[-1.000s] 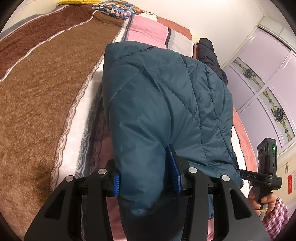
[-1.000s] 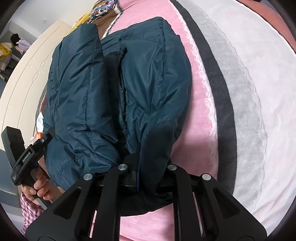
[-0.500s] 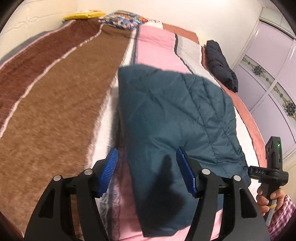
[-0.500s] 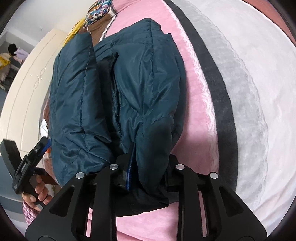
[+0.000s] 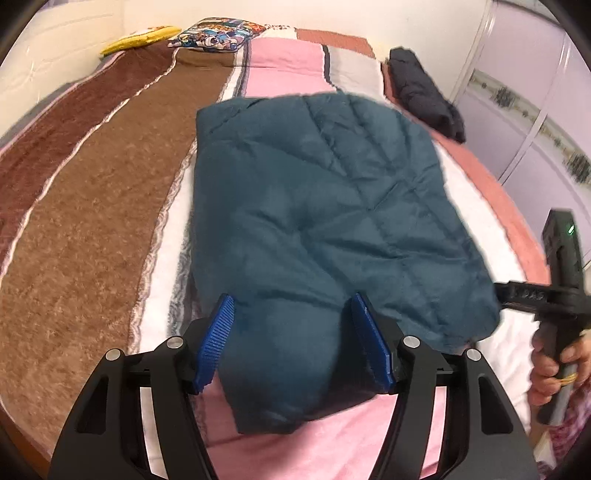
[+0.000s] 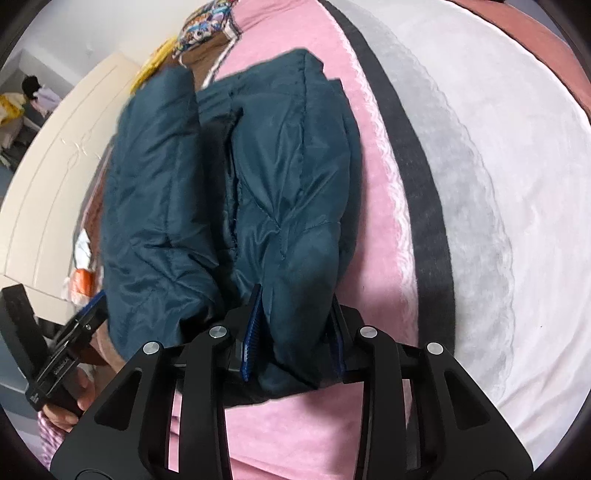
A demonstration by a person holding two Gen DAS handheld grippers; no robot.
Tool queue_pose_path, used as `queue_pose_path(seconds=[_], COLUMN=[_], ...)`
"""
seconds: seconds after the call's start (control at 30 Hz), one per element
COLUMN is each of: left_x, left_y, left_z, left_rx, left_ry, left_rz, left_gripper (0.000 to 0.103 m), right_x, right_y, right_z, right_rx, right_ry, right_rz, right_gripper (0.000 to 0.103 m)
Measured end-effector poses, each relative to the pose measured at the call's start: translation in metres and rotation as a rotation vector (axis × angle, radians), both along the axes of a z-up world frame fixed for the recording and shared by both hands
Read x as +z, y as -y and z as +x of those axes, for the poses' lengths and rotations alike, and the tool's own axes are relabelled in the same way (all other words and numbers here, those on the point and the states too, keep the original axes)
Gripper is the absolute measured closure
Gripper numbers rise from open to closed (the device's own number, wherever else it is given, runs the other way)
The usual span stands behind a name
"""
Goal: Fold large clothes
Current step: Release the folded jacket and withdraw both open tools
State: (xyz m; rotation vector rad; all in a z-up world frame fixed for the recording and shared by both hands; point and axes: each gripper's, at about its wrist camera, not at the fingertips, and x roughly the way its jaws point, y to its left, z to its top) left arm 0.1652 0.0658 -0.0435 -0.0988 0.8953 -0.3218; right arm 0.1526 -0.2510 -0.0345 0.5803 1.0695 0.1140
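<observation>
Your teal jacket (image 5: 317, 206) lies folded on the bed (image 5: 92, 221), over the pink and white stripes of the blanket, its quilted back up and its near edge bunched toward you. In the left wrist view your left claw (image 5: 291, 339) stands wide, its blue pads (image 5: 216, 341) either side of that near fold with the cloth between them but slack; the pads do not press it, and the jaws have just been opening. In the right wrist view the jacket (image 6: 236, 192) shows as two padded rolls side by side, and your right claw (image 6: 293, 334) straddles the end of the right-hand roll; its jaws have just been opening too, the left pad (image 6: 251, 336) is close against the fabric, and you cannot tell from here whether it still pinches. Each view catches your other hand gripping the other tool's handle: the right hand (image 5: 554, 362) at the jacket's right edge, the left hand (image 6: 70, 398) at its left. Beyond the jacket a dark garment (image 5: 424, 92) lies near the bed's far right side, and a patterned pillow (image 5: 218, 31) and a yellow one (image 5: 140, 37) sit at the head
</observation>
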Motion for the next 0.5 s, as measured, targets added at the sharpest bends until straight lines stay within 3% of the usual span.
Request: queue_pose_path(seconds=[0.1, 0.23, 0.3, 0.4, 0.5], left_x=[0.012, 0.026, 0.028, 0.02, 0.003], left_y=[-0.007, -0.003, 0.003, 0.012, 0.018], left_z=[-0.01, -0.03, -0.039, -0.046, -0.042], left_rx=[0.029, 0.017, 0.013, -0.01, -0.004], left_ry=[0.017, 0.063, 0.075, 0.061, 0.0], left_rz=[-0.024, -0.001, 0.021, 0.049, 0.081], left_gripper=[0.04, 0.04, 0.04, 0.043, 0.046], right_x=[0.011, 0.049, 0.065, 0.07, 0.052], right_y=[0.01, 0.006, -0.006, -0.031, -0.051], right_z=[-0.012, -0.044, -0.059, -0.069, -0.061], right_rx=[-0.021, -0.033, 0.029, 0.117, 0.146], right_ry=[0.027, 0.164, 0.219, 0.235, 0.174], right_rz=[0.01, -0.125, -0.152, -0.157, -0.19], right_gripper=[0.07, 0.072, 0.089, 0.097, 0.098])
